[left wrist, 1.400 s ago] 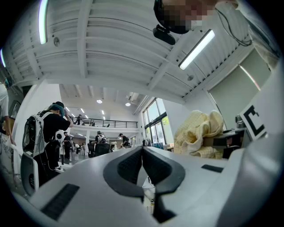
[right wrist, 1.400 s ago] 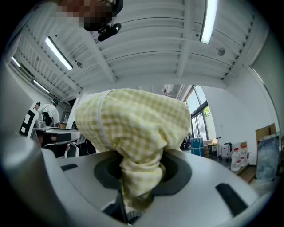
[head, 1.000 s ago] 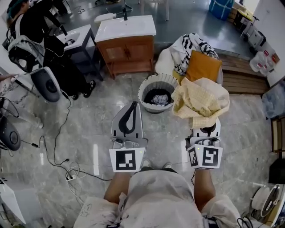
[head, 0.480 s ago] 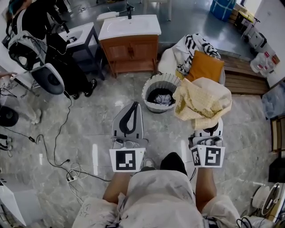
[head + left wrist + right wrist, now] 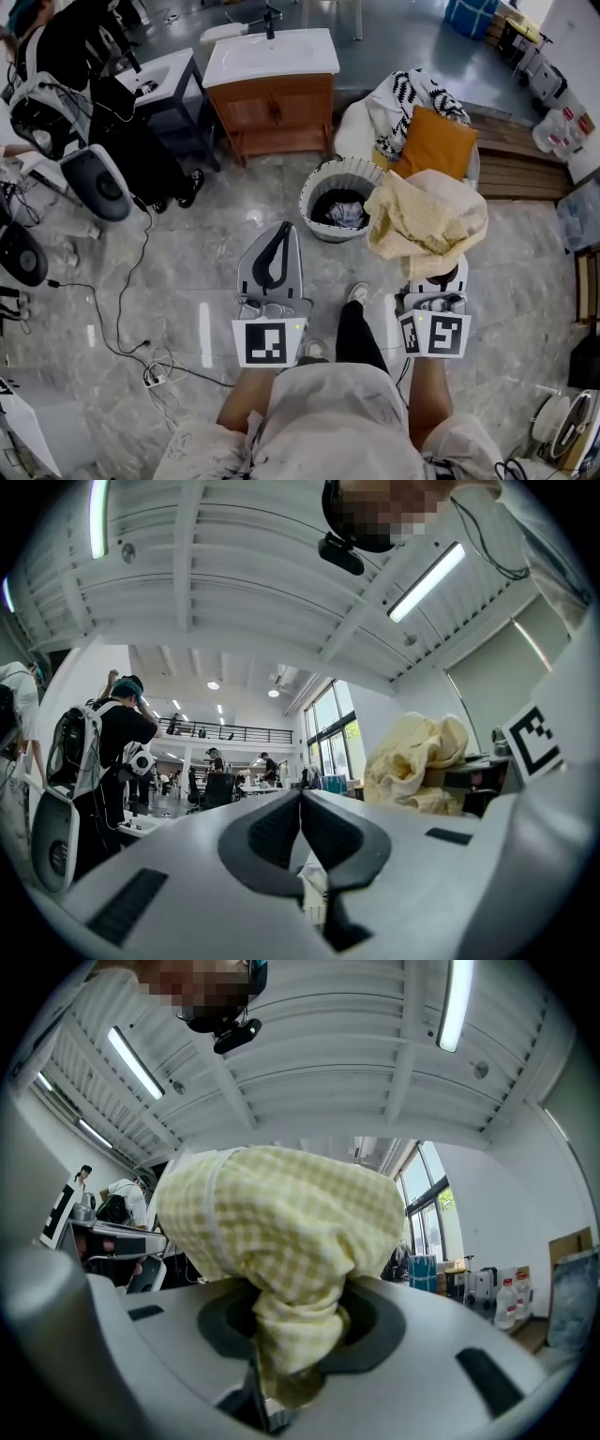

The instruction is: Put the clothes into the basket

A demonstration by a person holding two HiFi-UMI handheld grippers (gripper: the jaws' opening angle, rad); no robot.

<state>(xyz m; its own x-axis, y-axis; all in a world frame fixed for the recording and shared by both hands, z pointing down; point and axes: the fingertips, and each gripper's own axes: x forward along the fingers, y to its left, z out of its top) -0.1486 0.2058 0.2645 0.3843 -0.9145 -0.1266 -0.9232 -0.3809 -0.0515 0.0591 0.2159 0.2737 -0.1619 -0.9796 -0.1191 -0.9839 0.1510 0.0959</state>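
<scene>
A yellow checked garment (image 5: 427, 223) is bunched up in my right gripper (image 5: 439, 277), whose jaws are shut on it; the cloth (image 5: 286, 1241) fills most of the right gripper view. The garment hangs just right of the white ribbed basket (image 5: 323, 180), which stands on the floor with dark and grey clothes inside. My left gripper (image 5: 279, 234) is held level in front of the basket, its jaws (image 5: 301, 829) shut with nothing between them. In the left gripper view the yellow garment (image 5: 412, 761) shows off to the right.
Behind the basket stands a wooden cabinet with a white sink (image 5: 272, 54). At right a pile holds an orange cushion (image 5: 434, 141) and a black-and-white patterned cloth (image 5: 403, 94). Chairs, bags and cables (image 5: 122, 291) crowd the left. My foot (image 5: 357, 293) steps forward between the grippers.
Both grippers, with the yellow garment, have shifted slightly forward toward the basket as I walk. My leg has swung forward between them.
</scene>
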